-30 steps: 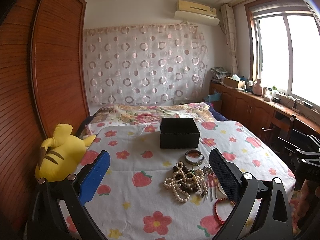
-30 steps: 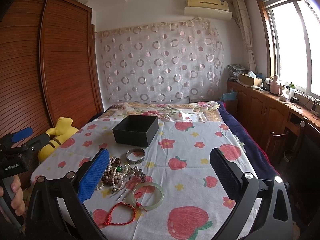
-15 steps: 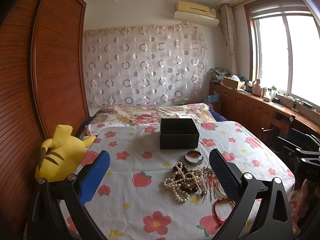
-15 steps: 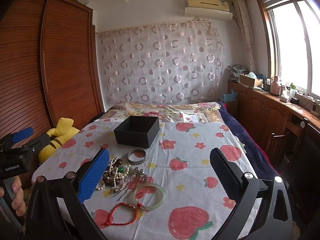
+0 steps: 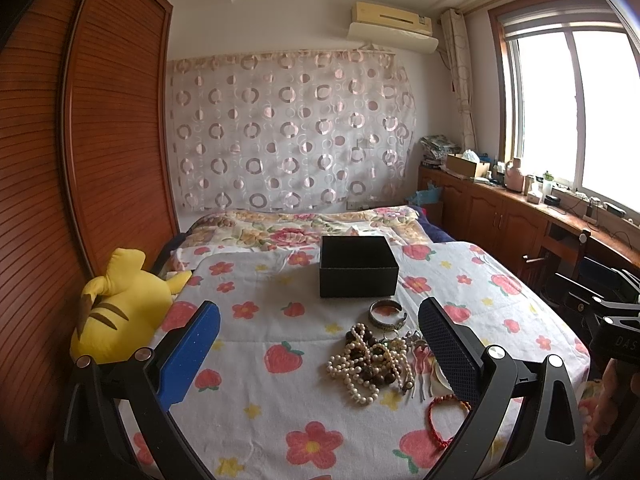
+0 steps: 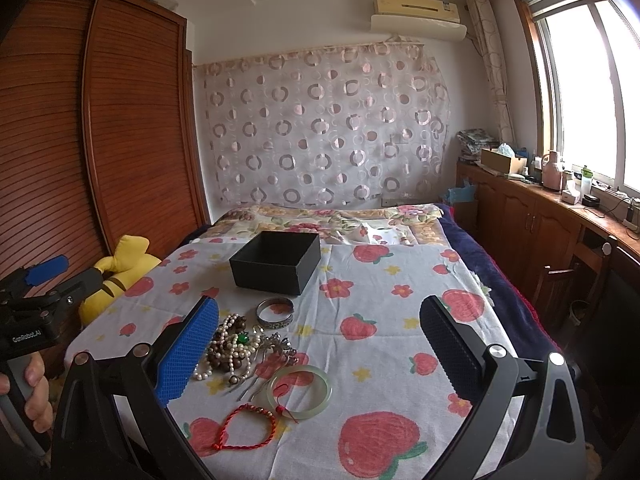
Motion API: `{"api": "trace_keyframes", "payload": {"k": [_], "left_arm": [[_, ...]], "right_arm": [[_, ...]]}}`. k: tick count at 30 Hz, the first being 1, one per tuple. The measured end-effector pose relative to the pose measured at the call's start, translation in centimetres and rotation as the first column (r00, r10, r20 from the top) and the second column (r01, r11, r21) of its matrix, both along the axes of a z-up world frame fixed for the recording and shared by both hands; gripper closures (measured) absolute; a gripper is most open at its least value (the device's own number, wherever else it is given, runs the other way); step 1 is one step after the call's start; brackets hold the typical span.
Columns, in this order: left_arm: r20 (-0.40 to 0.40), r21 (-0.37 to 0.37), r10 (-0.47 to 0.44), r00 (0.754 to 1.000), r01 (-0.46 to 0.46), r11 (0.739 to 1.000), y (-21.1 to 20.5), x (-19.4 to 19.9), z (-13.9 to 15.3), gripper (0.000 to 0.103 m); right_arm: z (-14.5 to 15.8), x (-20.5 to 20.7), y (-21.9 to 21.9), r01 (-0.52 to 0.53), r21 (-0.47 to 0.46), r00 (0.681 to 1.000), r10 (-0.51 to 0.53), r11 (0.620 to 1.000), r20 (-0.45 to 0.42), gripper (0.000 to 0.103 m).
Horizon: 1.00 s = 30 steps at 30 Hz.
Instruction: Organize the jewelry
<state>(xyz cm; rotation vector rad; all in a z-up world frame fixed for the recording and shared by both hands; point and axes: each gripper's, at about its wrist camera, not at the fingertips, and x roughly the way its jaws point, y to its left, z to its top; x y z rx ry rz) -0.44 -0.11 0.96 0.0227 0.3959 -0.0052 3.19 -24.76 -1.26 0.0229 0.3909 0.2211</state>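
Between the jaws, nearest: one red cord bracelet [image 6: 245, 426] lies flat on the bedspread [image 6: 400, 320], just ahead of the right gripper [image 6: 318, 350].
Right gripper: jaws wide apart, holding nothing.
Left gripper [image 5: 318, 354]: jaws also spread wide and empty, hovering over the bed.
Just beyond the cord: one pale green jade bangle [image 6: 300, 390], with a few thin metal hairpins [image 6: 244, 386] beside it; I cannot count them exactly.
Toward the right gripper's left jaw: one tangled heap of pearl and dark bead strands [image 6: 228, 350]; the number of strands cannot be told.
Further on: one silver bangle [image 6: 276, 312], apart from the heap.
Farthest: one black box [image 6: 276, 262], open, apparently empty, well past the jaws.
Advice: probably start with a loose rigid piece, pinching its rim squarely, so the tangle is not dragged along.
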Motion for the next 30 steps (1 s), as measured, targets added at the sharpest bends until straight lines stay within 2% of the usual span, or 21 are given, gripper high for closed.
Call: {"api": "trace_keyframes", "payload": {"k": [15, 22, 24, 26, 28, 29, 30], "left_arm": [[-0.017, -0.008, 0.004, 1.000, -0.004, 1.000, 0.0, -0.2, 0.5, 0.007], [-0.059, -0.012, -0.004, 0.998, 0.003, 1.000, 0.6, 1.1, -1.6, 0.007], [-0.088, -0.017, -0.017, 0.996, 0.016, 1.000, 0.8, 1.9, -2.4, 0.007], [-0.108, -0.007, -0.015, 0.994, 0.014, 1.000, 1.0, 2.5, -3.2, 0.007], [-0.128, -0.004, -0.012, 0.992, 0.011, 1.000, 1.3, 3.0, -4.0, 0.007], [-0.137, -0.005, -0.013, 0.990, 0.013, 1.000, 1.5, 3.3, -4.4, 0.007], [-0.145, -0.005, -0.012, 0.989, 0.011, 1.000, 1.7, 3.5, -4.6, 0.007]], "right_arm": [[-0.7, 0.4, 0.9, -0.003, -0.001, 1.000, 0.003, 1.000, -0.020, 0.001], [-2.4, 1.7, 0.5, -0.050, -0.015, 0.997, 0.049, 0.999, -0.056, 0.002], [-3.3, 2.4, 0.5, -0.087, -0.011, 0.992, 0.086, 0.996, -0.089, 0.008], [-4.4, 3.3, 0.3, -0.122, -0.007, 0.983, 0.120, 0.993, -0.140, 0.021], [-5.4, 4.0, 0.1, -0.142, -0.011, 0.974, 0.138, 0.990, -0.179, 0.026], [-6.0, 4.4, 0.2, -0.153, -0.025, 0.968, 0.145, 0.988, -0.203, 0.033], [-6.5, 4.7, 0.3, -0.159, -0.038, 0.965, 0.147, 0.987, -0.218, 0.036]]}}
